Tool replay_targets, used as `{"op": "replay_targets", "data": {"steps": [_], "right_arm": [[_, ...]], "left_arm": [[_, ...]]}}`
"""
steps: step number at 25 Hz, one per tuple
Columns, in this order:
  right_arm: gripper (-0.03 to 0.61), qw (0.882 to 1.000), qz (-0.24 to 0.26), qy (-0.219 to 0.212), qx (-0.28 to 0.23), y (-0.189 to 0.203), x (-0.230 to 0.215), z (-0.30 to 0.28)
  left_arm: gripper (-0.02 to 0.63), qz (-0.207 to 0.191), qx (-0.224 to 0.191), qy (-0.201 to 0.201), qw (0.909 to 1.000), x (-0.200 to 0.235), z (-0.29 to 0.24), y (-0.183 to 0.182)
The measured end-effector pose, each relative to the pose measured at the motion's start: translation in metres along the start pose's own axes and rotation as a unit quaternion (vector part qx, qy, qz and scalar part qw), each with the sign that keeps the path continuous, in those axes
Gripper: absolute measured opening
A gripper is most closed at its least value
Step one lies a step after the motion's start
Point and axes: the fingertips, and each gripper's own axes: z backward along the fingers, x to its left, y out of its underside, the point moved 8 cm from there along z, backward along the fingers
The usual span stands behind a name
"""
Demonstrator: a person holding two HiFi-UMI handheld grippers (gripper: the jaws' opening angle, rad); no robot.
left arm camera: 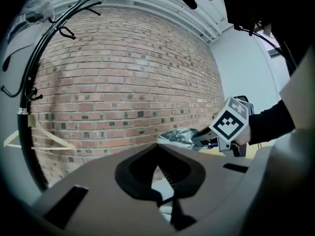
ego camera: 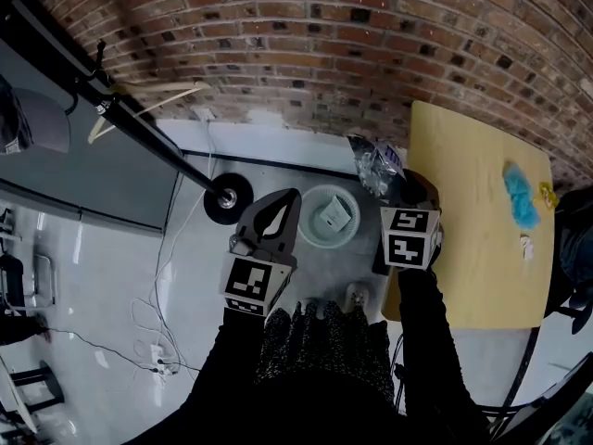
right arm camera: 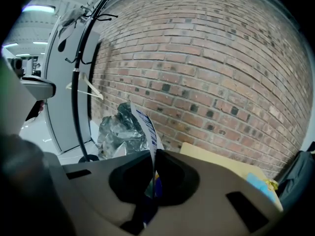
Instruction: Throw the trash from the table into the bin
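Note:
My right gripper (ego camera: 400, 182) is shut on a crumpled silver wrapper (ego camera: 373, 163) with a blue-striped edge, held at the left edge of the yellow table (ego camera: 473, 267). In the right gripper view the wrapper (right arm camera: 120, 129) sticks up from between the closed jaws (right arm camera: 151, 155). The round white bin (ego camera: 315, 237) stands on the floor, left of and below the wrapper, with pale trash inside. My left gripper (ego camera: 291, 198) hovers just left of the bin, shut with nothing in it (left arm camera: 157, 149). A blue scrap (ego camera: 520, 196), a yellow bit (ego camera: 547, 191) and a small white piece (ego camera: 526, 246) lie on the table.
A black coat stand's base (ego camera: 227, 200) sits on the floor left of the bin, and its pole slants up to the left with a wooden hanger (ego camera: 139, 109). A brick wall (ego camera: 306, 54) runs behind. Cables (ego camera: 153, 341) trail on the floor. A dark bag (ego camera: 576, 239) sits right of the table.

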Motion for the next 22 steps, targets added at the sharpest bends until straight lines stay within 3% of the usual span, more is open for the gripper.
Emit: {"op": "replay_targets", "data": {"steps": [11, 22], "right_arm": [[0.011, 0.999, -0.017, -0.024, 0.014, 0.004, 0.076, 0.002], [0.011, 0.997, -0.062, -0.041, 0.025, 0.049, 0.120, -0.028]], "left_arm": [[0.006, 0.012, -0.009, -0.004, 0.9999, 0.040, 0.039, 0.016], [0.006, 0.016, 0.017, 0.008, 0.9997, 0.047, 0.035, 0.056]]}}
